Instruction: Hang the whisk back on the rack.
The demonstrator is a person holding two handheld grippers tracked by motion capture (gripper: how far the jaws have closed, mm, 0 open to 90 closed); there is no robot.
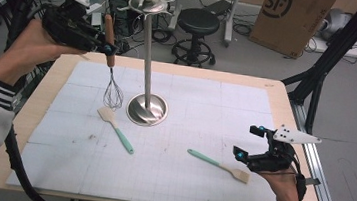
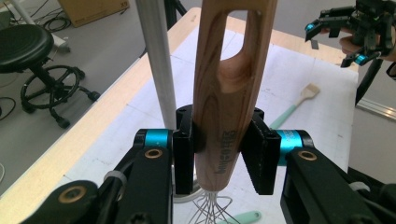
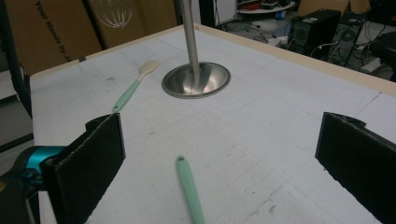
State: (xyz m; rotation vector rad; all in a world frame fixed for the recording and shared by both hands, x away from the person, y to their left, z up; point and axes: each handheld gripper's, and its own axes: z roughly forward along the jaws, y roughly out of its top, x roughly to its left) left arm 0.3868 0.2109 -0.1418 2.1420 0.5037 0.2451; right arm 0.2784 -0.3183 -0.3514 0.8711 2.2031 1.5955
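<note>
My left gripper [image 1: 104,47] is shut on the wooden handle [image 2: 224,93] of a wire whisk [image 1: 113,93], which hangs head-down above the back left of the mat, just left of the metal stand's pole [image 1: 148,52]. In the left gripper view both pads press the handle's sides, and the pole [image 2: 159,65] rises right behind. Near the front right edge my right gripper [image 1: 247,141] stands open, nothing between its pads [image 3: 93,154]. A mint-handled spatula [image 1: 217,165] lies just left of it, its handle [image 3: 191,196] pointing in between the jaws. A second spatula [image 1: 115,129] lies beside the stand's base [image 1: 147,110].
A white gridded mat [image 1: 188,131] covers the wooden table [image 1: 286,107]. The stand carries a ring of hooks at its top [image 1: 148,2]. Behind the table are a black stool [image 1: 196,29], a cardboard box [image 1: 291,17] and cables on the floor.
</note>
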